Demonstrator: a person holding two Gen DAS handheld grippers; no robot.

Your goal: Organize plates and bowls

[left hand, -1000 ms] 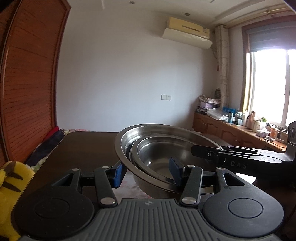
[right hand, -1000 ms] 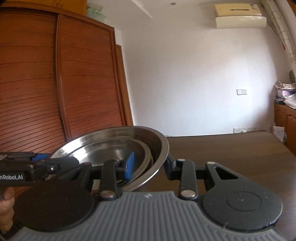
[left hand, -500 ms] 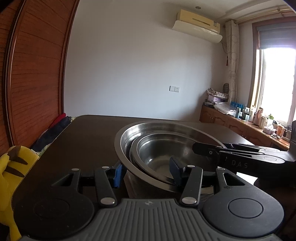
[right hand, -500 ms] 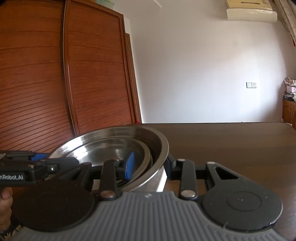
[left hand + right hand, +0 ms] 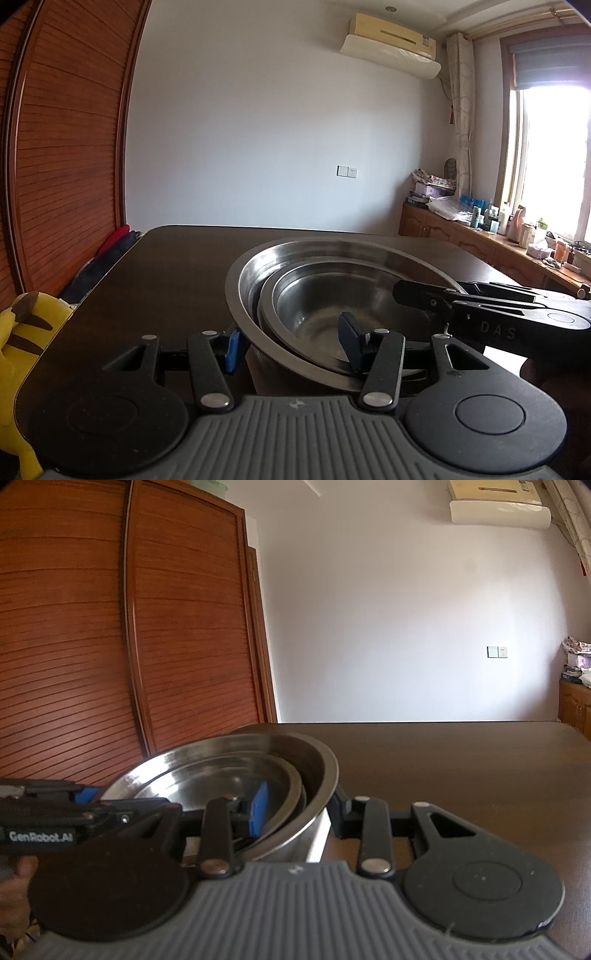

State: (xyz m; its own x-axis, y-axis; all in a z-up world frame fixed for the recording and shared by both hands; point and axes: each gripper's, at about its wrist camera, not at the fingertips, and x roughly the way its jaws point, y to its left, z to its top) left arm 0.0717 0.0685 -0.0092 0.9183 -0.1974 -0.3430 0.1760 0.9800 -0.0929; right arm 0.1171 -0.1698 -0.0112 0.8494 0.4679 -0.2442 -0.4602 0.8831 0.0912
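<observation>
Closest in, the left hand-held gripper straddles the near rim of the big steel bowl: one blue pad sits outside the wall, the other pad is inside, over the smaller steel bowl nested in it. So it's clamped across the rims of both nested bowls, as far as I can tell.

Same deal from the other side. The right hand-held gripper has its blue pad inside the bowls and the other finger outside the big bowl's wall, pinching the rim. In the left wrist view it comes in from the right, marked "DAS". In the right wrist view the left one comes in from the left, marked "GenRobot.AI".

The stack sits low over the dark wooden tabletop; can't tell if it's touching. There's something pale right under it.

Off the tabletop's left edge there's a yellow plush toy. Further back: louvered wooden wardrobe doors, a white wall with an air conditioner, and a cluttered sideboard under the window.
</observation>
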